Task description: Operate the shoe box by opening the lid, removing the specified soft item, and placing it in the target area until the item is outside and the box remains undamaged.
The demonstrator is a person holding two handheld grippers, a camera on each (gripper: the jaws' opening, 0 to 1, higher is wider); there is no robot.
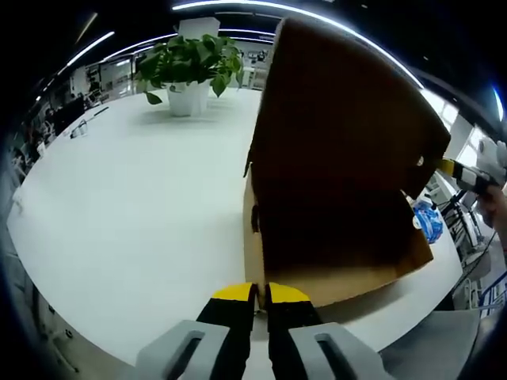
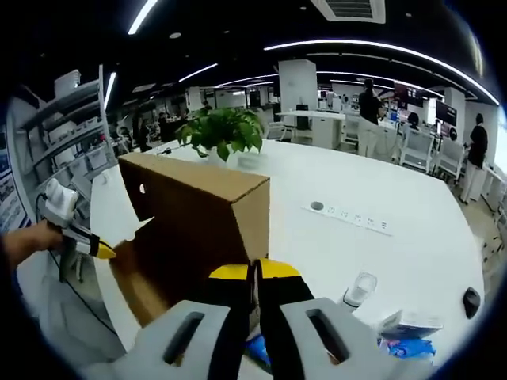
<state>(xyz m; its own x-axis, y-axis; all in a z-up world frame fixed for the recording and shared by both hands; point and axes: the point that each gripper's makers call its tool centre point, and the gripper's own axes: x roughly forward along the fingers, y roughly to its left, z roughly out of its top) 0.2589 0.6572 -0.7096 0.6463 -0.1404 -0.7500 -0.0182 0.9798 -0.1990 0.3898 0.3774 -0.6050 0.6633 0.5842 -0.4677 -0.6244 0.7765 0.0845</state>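
While the lid point(image 1: 341, 150) of the brown cardboard shoe box point(image 2: 198, 229) stood raised, nearly upright, the lid-opening step appeared to be in hand. Left gripper point(image 1: 260, 294): jaws pressed together at the near bottom edge of the box, apparently pinching the cardboard there, though the contact itself could not be made out. Right gripper point(image 2: 255, 273): jaws likewise together at the near edge of the box on its side; whether cardboard lay between them could not be told. The box sat on a large white table point(image 1: 135, 206), with a potted plant point(image 1: 190, 67) at the far side. A blue and white packet point(image 1: 428, 220) lay just right of the box. The soft item was hidden. Next move, by judgement: steady the lid fully back, free one gripper, and reach inside gently without creasing the walls.
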